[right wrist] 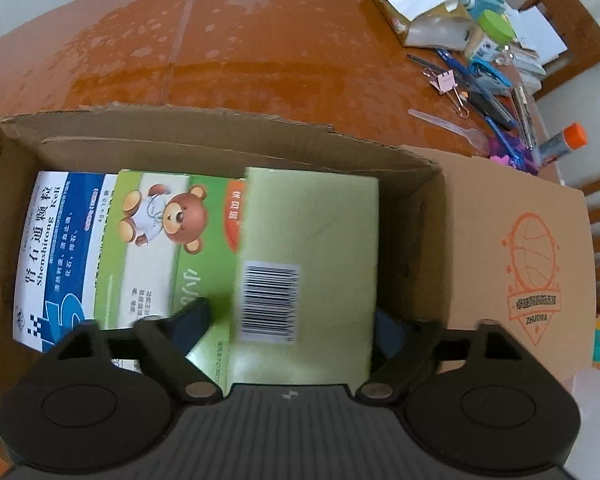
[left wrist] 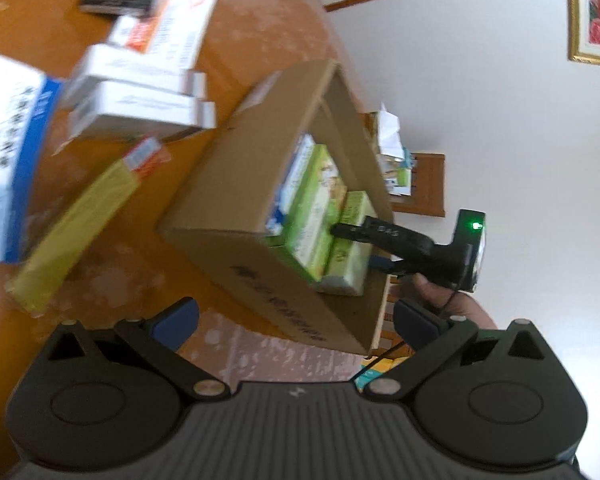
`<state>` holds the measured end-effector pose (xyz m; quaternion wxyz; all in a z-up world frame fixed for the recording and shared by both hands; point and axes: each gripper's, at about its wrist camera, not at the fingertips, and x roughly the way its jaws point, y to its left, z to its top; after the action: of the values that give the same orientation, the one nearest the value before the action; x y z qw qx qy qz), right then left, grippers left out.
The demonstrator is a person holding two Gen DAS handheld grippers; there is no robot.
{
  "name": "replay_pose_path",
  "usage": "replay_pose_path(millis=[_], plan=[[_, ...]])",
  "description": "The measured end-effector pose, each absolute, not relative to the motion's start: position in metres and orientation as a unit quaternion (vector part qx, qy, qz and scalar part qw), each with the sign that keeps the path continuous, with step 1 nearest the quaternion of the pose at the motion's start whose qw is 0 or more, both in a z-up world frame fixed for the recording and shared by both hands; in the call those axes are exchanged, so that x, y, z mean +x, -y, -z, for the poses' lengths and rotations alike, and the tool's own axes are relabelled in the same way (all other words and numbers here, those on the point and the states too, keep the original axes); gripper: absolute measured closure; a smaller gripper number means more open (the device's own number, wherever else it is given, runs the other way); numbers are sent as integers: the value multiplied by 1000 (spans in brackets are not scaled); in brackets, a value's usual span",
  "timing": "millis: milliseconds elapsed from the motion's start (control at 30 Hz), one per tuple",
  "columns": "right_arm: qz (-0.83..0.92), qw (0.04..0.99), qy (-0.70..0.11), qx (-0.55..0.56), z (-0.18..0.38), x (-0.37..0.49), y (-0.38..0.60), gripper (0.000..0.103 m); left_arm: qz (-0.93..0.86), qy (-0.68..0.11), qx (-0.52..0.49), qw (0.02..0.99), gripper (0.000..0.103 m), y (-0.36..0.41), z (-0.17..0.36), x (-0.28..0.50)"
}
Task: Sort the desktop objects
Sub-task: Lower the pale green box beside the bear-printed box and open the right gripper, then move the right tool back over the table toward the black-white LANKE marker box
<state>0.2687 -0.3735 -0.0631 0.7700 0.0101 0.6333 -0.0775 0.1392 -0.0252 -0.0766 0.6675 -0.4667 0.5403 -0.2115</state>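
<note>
**Right gripper has the green box down in the carton**

Right gripper [right wrist: 290, 320] has its fingers clamped on the flat sides of a pale green cardboard box with a barcode [right wrist: 306, 264], held low inside the open brown cardboard carton [right wrist: 500, 240]. Its long axis runs straight away from the tool, parallel to the bear-printed green box [right wrist: 160, 240] just left of it, with bare carton floor to its right. Left gripper [left wrist: 294, 316] is spread wide, holding nothing, just outside the carton's near wall, so the right hand's clearly closer.
</note>
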Motion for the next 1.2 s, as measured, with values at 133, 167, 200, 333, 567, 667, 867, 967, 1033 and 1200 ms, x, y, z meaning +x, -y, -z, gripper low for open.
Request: replay_pose_path(millis=[133, 167, 200, 333, 567, 667, 867, 967, 1033, 1200], plan=[[82, 791, -606, 8, 45, 260, 376, 12, 226, -535, -455, 675, 0, 45, 62, 147], [79, 799, -596, 13, 38, 257, 379, 12, 229, -534, -452, 677, 0, 49, 59, 149], [76, 806, -586, 19, 31, 254, 382, 12, 233, -532, -449, 678, 0, 53, 56, 150], [58, 822, -566, 27, 11, 240, 393, 11, 237, -532, -439, 684, 0, 73, 47, 154], [-6, 839, -536, 95, 8, 210, 407, 4, 236, -527, -423, 699, 0, 99, 33, 157], [-33, 831, -544, 113, 19, 211, 411, 4, 236, -525, -416, 704, 0, 108, 24, 156], [-60, 822, -547, 145, 32, 209, 420, 2, 234, -515, -383, 730, 0, 118, -1, 141], [-79, 817, -549, 156, 36, 208, 420, 0, 227, -510, -381, 737, 0, 109, -1, 128], [-75, 818, -547, 161, 32, 206, 420, 0, 222, -506, -380, 741, 0, 104, -2, 119], [-103, 860, -471, 168, -13, 171, 403, 0, 209, -497, -378, 752, 0, 90, -2, 96]])
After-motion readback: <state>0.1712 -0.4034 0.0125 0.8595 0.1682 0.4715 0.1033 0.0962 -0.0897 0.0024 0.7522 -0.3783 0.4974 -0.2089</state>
